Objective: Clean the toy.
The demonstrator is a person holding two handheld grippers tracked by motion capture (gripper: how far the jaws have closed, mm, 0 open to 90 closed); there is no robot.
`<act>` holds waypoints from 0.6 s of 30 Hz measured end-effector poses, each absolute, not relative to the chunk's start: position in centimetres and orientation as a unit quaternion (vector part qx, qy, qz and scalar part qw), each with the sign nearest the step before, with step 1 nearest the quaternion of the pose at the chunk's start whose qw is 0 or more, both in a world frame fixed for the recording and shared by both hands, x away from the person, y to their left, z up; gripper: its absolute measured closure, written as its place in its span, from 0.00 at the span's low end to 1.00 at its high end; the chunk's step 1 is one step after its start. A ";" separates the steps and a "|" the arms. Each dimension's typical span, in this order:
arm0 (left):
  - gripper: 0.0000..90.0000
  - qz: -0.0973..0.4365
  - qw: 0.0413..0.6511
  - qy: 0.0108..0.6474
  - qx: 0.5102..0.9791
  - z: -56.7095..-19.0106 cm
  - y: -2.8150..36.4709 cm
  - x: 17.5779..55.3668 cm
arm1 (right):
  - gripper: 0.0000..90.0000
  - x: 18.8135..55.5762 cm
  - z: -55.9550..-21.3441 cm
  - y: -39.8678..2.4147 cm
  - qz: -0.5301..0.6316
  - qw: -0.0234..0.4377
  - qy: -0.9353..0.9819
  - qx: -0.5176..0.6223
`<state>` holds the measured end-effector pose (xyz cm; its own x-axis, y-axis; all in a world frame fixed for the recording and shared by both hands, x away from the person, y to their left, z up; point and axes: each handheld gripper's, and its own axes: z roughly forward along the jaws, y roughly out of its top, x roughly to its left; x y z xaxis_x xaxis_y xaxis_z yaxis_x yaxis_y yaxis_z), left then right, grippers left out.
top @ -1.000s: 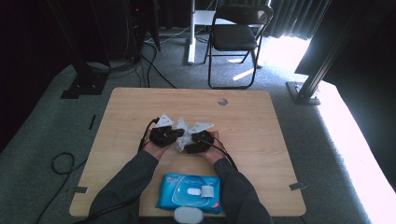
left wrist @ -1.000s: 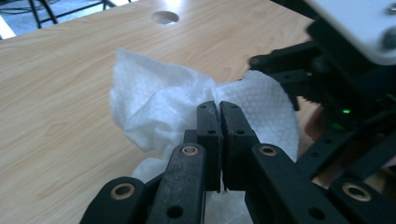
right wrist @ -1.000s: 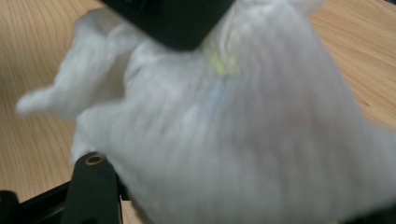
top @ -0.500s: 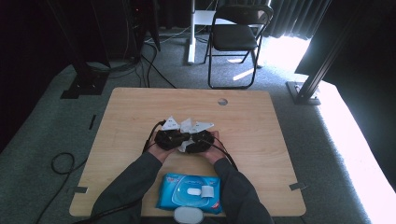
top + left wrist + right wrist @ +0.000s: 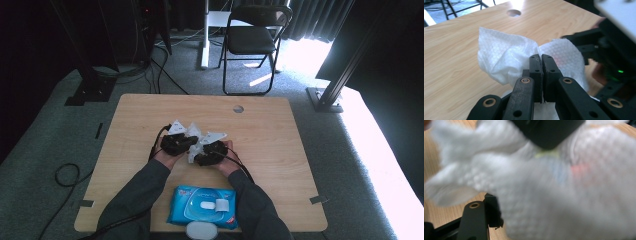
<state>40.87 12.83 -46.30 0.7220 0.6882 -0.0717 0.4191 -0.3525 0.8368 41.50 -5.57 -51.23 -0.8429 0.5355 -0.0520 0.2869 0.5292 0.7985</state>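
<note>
A wooden surface [image 5: 280, 150] in a dark room, with a folding chair [image 5: 250, 40] behind it.
Both forearms come in from the near edge and meet at the middle of the surface. The left gripper [image 5: 541, 62] has its fingers closed tight on a white wet wipe [image 5: 506, 60], which is lifted between the two grippers. The right gripper [image 5: 212, 152] is just beside it; the wipe covers its fingers, so I cannot tell their state. A blue pack of wipes [image 5: 202, 206] lies near the edge, lid closed; its writing is too small to read.
</note>
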 end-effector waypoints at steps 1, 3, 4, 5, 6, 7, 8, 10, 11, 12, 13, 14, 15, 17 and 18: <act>0.97 0.151 0.454 0.346 0.807 -46.3 13.0 41.0 | 0.38 41.5 -51.2 -5.6 0.422 0.149 0.862 0.237; 0.97 0.154 0.453 0.351 0.805 -46.2 13.4 41.2 | 0.38 41.4 -51.2 -5.5 0.422 0.149 0.862 0.236; 0.97 0.154 0.453 0.351 0.805 -46.2 13.4 41.2 | 0.38 41.4 -51.2 -5.5 0.423 0.149 0.862 0.236; 0.97 0.159 0.451 0.361 0.801 -46.2 13.9 41.4 | 0.38 41.4 -51.2 -5.6 0.423 0.149 0.862 0.236; 0.97 0.159 0.450 0.365 0.799 -46.3 14.1 41.5 | 0.38 41.4 -51.2 -5.6 0.424 0.148 0.862 0.236; 0.97 0.159 0.449 0.369 0.798 -46.3 14.3 41.6 | 0.38 41.4 -51.2 -5.6 0.424 0.148 0.862 0.235; 0.97 0.159 0.448 0.371 0.798 -46.4 14.4 41.7 | 0.38 41.4 -51.2 -5.7 0.425 0.148 0.862 0.234; 0.97 0.158 0.445 0.375 0.798 -46.5 14.5 41.8 | 0.38 41.4 -51.2 -5.6 0.425 0.146 0.863 0.232; 0.97 0.159 0.445 0.375 0.798 -46.5 14.5 41.9 | 0.38 41.4 -51.2 -5.6 0.424 0.145 0.864 0.231; 0.97 0.160 0.444 0.374 0.798 -46.5 14.4 41.9 | 0.38 41.3 -51.3 -5.5 0.424 0.143 0.864 0.230; 0.97 0.160 0.442 0.375 0.799 -46.5 14.4 41.9 | 0.38 41.3 -51.3 -5.4 0.424 0.143 0.865 0.228; 0.97 0.161 0.442 0.375 0.799 -46.5 14.3 41.9 | 0.38 41.3 -51.3 -5.3 0.424 0.142 0.865 0.227; 0.97 0.161 0.442 0.374 0.799 -46.5 14.2 42.0 | 0.38 41.3 -51.3 -5.3 0.424 0.141 0.866 0.226; 0.97 0.162 0.441 0.374 0.799 -46.5 14.1 41.9 | 0.38 41.2 -51.3 -5.1 0.422 0.140 0.868 0.222; 0.97 0.159 0.443 0.374 0.799 -46.5 14.0 41.9 | 0.38 41.2 -51.4 -5.0 0.418 0.141 0.870 0.221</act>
<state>41.89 13.95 -46.46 0.6699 0.7384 -0.0776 0.4564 -0.3272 0.8274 41.19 -4.97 -51.37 -0.8624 0.5027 -0.0593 0.2676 0.5521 0.7897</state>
